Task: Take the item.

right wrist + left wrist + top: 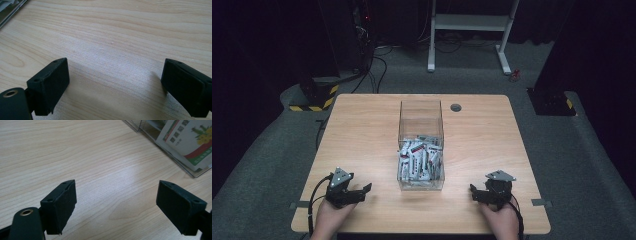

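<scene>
- A clear box stands at the middle of the desk, its lower half holding a heap of small white packets with red and green print.
- The left tongs rest on the desk near its front edge, left of the box and apart from it, jaws spread wide with bare wood between them; in the left gripper view the box corner lies just ahead.
- The right tongs sit right of the box, also apart, jaws spread, nothing held.
- A hand grips each tool.
</scene>
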`<state>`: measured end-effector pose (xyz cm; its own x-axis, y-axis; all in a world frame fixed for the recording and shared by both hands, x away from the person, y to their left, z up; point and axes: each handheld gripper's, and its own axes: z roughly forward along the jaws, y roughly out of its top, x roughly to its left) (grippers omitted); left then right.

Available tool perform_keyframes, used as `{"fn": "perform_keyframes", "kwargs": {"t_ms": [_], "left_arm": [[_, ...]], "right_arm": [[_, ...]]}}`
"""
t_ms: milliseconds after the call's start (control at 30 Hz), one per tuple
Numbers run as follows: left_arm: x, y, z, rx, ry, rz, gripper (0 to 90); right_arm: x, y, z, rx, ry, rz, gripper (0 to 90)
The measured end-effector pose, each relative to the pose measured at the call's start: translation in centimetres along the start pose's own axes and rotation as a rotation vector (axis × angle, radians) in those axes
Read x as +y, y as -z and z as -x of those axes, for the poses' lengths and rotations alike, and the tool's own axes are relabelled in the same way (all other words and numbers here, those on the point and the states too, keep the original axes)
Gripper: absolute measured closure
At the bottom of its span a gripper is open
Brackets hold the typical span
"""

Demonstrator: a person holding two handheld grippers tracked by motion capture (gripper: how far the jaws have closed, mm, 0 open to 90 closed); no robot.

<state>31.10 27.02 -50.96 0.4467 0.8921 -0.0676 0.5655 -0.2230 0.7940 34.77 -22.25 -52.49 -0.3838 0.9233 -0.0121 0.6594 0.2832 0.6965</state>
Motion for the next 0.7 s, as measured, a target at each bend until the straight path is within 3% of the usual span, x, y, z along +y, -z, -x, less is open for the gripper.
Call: {"fn": "perform_keyframes", "kwargs": {"t_ms": [700], "left_arm": [[0.57, 0.66, 0.54, -0.012, -0.002, 0.059, 16.7]], "right_arm": [[-0.08, 0.15, 0.17, 0.008, 0.004, 0.003, 10.4]]}}
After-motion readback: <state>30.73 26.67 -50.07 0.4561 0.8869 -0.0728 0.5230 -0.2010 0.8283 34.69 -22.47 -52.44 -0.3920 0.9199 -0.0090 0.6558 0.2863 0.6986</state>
